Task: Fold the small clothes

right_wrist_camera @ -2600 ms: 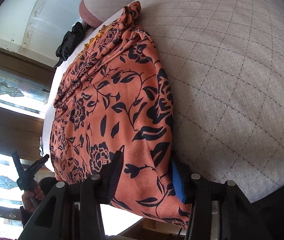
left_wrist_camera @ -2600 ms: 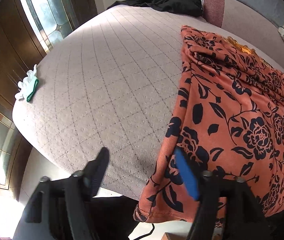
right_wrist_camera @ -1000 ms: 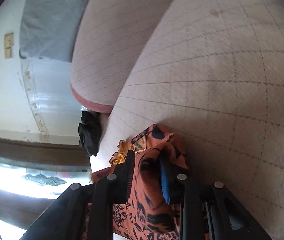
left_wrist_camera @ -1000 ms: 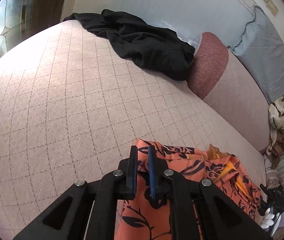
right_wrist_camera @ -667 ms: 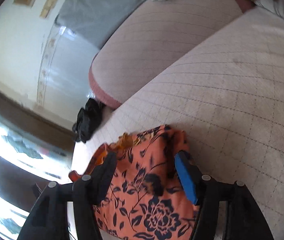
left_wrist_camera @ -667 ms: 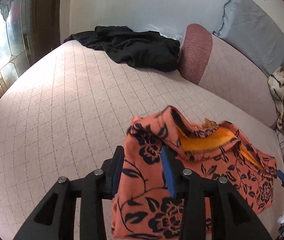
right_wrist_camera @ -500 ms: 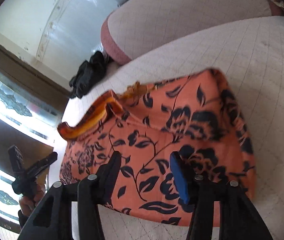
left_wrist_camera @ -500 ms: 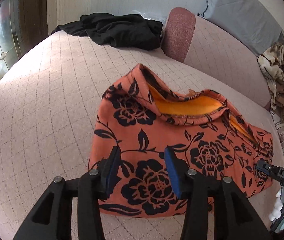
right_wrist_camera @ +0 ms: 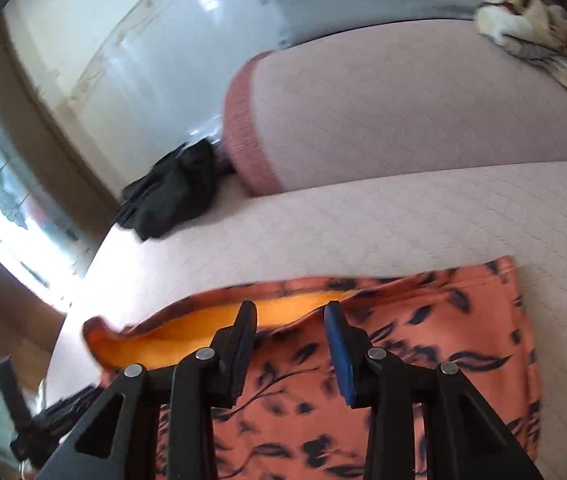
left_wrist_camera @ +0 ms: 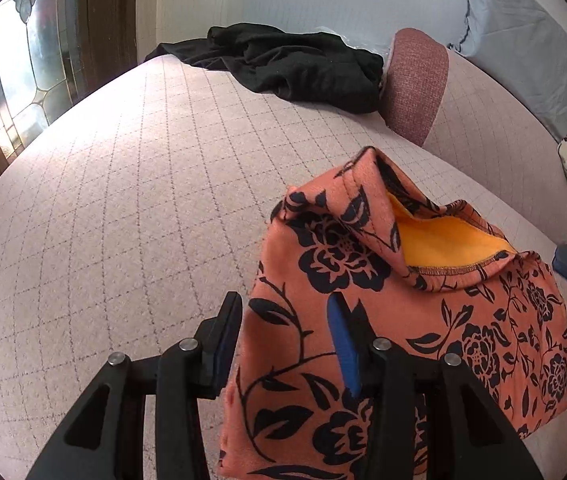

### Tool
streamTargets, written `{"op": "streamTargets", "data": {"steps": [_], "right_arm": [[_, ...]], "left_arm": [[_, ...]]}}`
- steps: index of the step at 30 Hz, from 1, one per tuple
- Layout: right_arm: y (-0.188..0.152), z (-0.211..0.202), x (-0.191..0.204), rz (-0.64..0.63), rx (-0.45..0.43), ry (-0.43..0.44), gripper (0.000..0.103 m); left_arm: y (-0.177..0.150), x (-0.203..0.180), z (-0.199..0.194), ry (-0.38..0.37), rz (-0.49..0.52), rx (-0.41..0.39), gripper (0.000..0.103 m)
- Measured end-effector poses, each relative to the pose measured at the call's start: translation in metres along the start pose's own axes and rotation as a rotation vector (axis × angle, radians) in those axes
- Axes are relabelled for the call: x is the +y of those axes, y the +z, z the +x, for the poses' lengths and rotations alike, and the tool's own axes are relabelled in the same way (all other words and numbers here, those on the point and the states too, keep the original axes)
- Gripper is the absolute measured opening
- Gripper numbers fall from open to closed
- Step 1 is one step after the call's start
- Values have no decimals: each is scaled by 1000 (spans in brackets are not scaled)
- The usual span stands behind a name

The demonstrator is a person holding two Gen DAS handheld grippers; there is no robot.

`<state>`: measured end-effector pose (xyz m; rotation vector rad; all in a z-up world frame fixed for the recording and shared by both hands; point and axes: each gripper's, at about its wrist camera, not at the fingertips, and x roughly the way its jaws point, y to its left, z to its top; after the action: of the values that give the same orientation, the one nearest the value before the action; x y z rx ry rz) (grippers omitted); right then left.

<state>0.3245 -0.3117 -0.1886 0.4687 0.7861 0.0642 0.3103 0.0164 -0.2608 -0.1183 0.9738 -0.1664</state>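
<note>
An orange garment printed with black flowers and lined in plain yellow-orange point(left_wrist_camera: 423, 308) is seen lying folded on the pinkish quilted bed cover point(left_wrist_camera: 123, 200), toward the side nearer the padded pink headboard bolster point(left_wrist_camera: 415, 88). One corner of its upper layer stands up in a peak, and the hemmed edge is curled back so that the lining is exposed.

The left gripper point(left_wrist_camera: 287, 332) is held low over the near left corner of the garment, its fingers parted widely; nothing is clamped between them, though fabric lies beneath and between them. The right gripper point(right_wrist_camera: 289, 340) is likewise parted and empty, held above the cloth just short of the curled yellow edge; that view is blurred.

The fold is judged laid but untidy. For the step to be done well, the raised corner should be pressed down and the curled hem drawn flat, so that the upper edge is matched to the lower one and no lining is left showing. The cloth looks soft and stretchy, so a light grasp at the hem itself, with both corners pulled evenly, would probably be best; uneven pulling could skew the layers or drag the whole piece across the cover.

A crumpled black garment point(left_wrist_camera: 291, 68) is left well apart at the far end of the bed.
</note>
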Motion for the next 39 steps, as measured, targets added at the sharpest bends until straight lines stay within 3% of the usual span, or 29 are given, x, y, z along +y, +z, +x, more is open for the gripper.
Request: {"op": "streamTargets", "data": {"steps": [3,6,9,13,16,18,20,22,25,30,35,36,39], "right_arm": [[-32,31,53,-51,176,139,38],[-61,71,89,-122,303,142,38],[-57,111,104,-122,318,104,39],[-15,139,101,-21,177,56,39],[0,122,95,45,98,89,39],[-2,100,94,2,82,82,39],[-15,72,88,-50,79,46,39],[-30,45,76,-72,78,25,39],[-59,0,52,-68,71,-43,39],[-107,-60,13,-74,63,-203,39],[-135,-61,-36,-9,112,-309,39],[-140,-52,-46,7,150,-306,39],[-140,-53,-54,47,130,-258,39]], "left_arm": [[0,10,-4,9,-26,15,45],[-4,14,-7,43,-16,25,45],[-5,16,-8,11,-19,49,45],[-1,18,-12,5,-22,34,45],[2,15,-15,-1,-5,24,45],[0,10,-19,-4,12,13,49],[-4,3,-23,13,48,-2,61],[-9,-8,-23,24,92,-12,66],[-14,-20,-25,45,141,-44,66],[-24,-32,-38,19,184,-88,67],[-32,-42,-42,40,232,-121,67],[-34,-43,-42,44,239,-121,67],[-37,-45,-38,59,255,-115,67]]}}
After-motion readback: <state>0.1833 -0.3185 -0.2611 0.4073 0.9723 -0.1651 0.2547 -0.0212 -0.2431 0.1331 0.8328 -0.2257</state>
